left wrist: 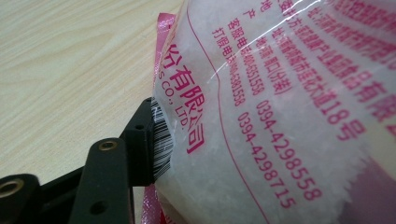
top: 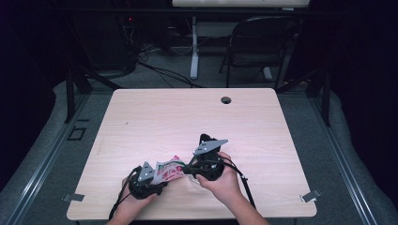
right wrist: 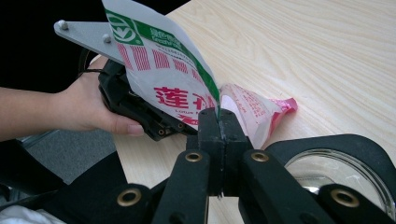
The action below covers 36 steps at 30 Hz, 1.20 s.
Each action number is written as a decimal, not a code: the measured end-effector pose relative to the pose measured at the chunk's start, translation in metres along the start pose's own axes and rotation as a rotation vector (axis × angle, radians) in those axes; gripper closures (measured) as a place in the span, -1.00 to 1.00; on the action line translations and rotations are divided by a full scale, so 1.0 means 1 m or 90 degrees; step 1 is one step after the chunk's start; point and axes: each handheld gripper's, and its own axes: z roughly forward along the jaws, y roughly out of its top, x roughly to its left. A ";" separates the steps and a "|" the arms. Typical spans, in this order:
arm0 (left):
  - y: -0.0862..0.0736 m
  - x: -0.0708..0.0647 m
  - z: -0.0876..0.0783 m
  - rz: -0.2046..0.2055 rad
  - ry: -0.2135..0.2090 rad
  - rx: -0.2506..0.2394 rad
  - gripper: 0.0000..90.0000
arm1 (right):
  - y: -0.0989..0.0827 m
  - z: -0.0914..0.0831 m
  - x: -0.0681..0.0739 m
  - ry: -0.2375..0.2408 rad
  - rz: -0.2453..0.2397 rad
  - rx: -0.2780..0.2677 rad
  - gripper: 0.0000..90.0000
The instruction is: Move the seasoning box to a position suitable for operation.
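A pale wooden table [top: 155, 117] is seen from above, bare except for the work at its near edge, left of centre. There a printed plastic bag [top: 168, 170] of white granules is held up between the two grippers, just above the tabletop. The bag is judged to be about to be torn or pulled open; no opening can be seen yet, so that step appears still to be done. The right gripper [right wrist: 218, 122] is clamped fully shut on a thin edge of the bag, its jaws pressed together with the film pinched between them. The left gripper [top: 149, 174] is set against the bulging side of the bag, near the barcode [left wrist: 161, 140]; one jaw is seen touching it, while the other is hidden, so a firm hold cannot be told.
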 end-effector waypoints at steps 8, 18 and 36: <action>0.000 -0.001 -0.001 0.005 0.006 -0.003 0.12 | 0.000 0.000 -0.001 0.002 0.001 -0.004 1.00; 0.001 -0.002 -0.003 -0.004 0.000 -0.011 0.19 | -0.002 -0.003 -0.001 0.003 0.003 -0.014 0.99; 0.000 -0.003 -0.005 0.001 0.005 -0.018 0.23 | -0.007 -0.027 -0.009 0.013 0.025 -0.059 0.75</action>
